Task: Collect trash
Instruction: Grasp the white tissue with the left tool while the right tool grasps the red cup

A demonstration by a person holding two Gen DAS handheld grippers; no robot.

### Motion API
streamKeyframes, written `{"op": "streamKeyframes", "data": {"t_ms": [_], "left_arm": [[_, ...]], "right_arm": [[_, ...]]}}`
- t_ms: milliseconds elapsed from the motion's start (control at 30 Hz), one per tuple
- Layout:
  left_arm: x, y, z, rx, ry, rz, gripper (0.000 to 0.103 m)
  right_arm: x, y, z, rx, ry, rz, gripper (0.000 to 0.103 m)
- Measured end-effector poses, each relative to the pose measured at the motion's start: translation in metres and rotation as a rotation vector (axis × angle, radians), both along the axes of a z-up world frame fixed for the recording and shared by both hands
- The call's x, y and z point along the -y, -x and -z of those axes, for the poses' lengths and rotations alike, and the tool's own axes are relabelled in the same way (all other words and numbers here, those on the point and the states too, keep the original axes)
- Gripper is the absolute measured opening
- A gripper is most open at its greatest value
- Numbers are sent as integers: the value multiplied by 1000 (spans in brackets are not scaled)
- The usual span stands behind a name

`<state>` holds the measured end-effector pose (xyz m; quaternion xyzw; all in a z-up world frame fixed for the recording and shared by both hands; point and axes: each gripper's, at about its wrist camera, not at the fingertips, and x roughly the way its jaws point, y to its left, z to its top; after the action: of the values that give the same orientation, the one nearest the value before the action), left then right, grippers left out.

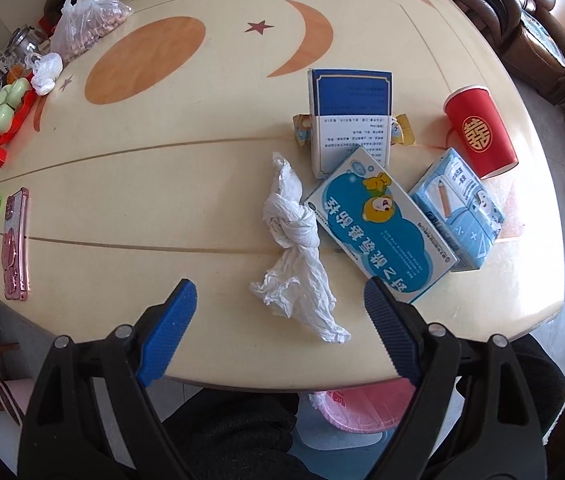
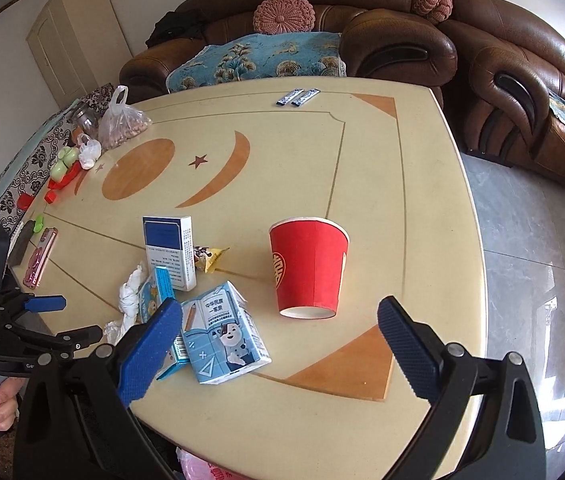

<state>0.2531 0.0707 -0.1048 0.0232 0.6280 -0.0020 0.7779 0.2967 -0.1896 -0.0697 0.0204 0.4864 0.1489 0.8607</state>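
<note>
The left tool [image 1: 280, 300] is wide apart above the near edge of the cream bench [image 1: 162, 184], holding nothing. The crumpled long white tissue [image 1: 294, 240] lies between its tips, running away from the edge. The right tool [image 2: 278, 332] is wide apart too, before the upside-down red paper cup [image 2: 308, 268], with bare bench around.

Both tongs gape wide and empty, the left tongs [image 1: 280, 294] pointing steeply down, right tongs [image 2: 280, 312] slanting down.
</note>
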Motion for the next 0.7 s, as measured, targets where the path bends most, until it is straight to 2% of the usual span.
{"op": "streamKeyframes", "data": {"t_ms": [467, 700], "left_arm": [[-13, -26, 49, -78, -5, -21, 84], [-16, -31, 64, -93, 1, -31, 84]], "right_arm": [[-5, -60, 62, -96, 37, 19, 96], [-16, -72, 82, -97, 101, 10, 96]]}}
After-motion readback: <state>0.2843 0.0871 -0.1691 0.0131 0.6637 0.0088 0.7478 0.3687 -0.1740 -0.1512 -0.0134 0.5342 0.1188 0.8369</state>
